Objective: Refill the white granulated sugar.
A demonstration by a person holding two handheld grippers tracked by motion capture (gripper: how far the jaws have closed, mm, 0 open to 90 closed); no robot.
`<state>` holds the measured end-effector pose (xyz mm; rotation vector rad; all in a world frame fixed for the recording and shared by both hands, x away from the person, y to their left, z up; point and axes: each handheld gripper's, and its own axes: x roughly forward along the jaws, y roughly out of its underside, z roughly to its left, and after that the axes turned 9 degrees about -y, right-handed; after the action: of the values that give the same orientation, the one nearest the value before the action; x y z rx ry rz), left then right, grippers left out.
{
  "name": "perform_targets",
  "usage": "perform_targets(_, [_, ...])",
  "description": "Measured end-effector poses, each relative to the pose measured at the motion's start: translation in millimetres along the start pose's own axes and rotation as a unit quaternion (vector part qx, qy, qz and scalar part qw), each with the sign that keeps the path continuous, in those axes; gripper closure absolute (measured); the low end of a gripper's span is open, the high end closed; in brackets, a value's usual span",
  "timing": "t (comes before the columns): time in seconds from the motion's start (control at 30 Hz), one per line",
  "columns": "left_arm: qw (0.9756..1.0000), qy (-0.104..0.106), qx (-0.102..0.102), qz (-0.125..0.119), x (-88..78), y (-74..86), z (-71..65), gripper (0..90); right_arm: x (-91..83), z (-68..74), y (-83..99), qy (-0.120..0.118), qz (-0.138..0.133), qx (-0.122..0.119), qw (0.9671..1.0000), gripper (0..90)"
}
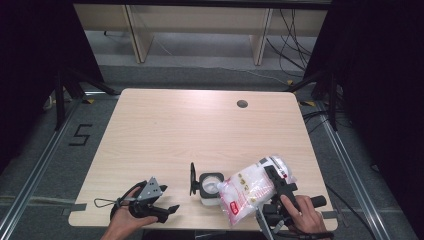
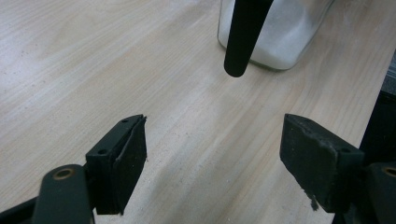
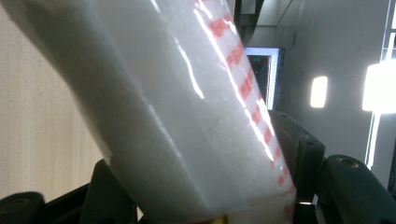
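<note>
A clear square glass jar (image 1: 210, 190) stands near the table's front edge, with white grains in its bottom (image 2: 280, 37). Its black hinged lid (image 1: 192, 178) stands open on the jar's left and hangs as a dark bar (image 2: 243, 37) in the left gripper view. My right gripper (image 1: 274, 176) is shut on a plastic bag of white grains with red print (image 1: 250, 189). The bag is tilted, and its lower end lies by the jar's mouth. In the right gripper view the bag (image 3: 187, 107) sits between the jaws of the right gripper (image 3: 201, 186). My left gripper (image 1: 169, 199) rests left of the jar, open and empty (image 2: 215, 158).
The light wooden table (image 1: 160, 130) has a round cable hole (image 1: 242, 104) at the back right. Black curtains hang on both sides. Pale wooden furniture legs and loose cables lie on the floor beyond the table.
</note>
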<state>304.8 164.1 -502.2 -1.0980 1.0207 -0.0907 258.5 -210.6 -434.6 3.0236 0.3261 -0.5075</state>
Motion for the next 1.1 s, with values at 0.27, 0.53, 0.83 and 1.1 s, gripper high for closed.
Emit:
perform_targets(0.27, [1.0, 0.0, -0.001, -0.002, -0.7, -0.6, 0.1, 22.5, -1.6, 0.2, 0.9, 0.002, 0.001, 0.002, 1.0, 43.9])
perform_targets(0.53, [1.0, 0.003, -0.007, -0.004, -0.1, 0.1, -1.0, 22.5, -0.5, 0.0, 2.5, 0.001, 0.005, 0.003, 1.0, 43.9])
perform_targets(0.83, [1.0, 0.0, 0.0, -0.002, -0.8, -0.4, 0.0, 22.5, -1.2, 1.2, 1.4, -0.002, -0.002, 0.003, 1.0, 44.0])
perform_targets(1.1, [1.0, 0.003, -0.005, -0.004, -0.3, 0.0, -0.8, 22.5, -1.7, -1.3, 2.3, -0.009, 0.005, 0.0, 0.9999, 44.1])
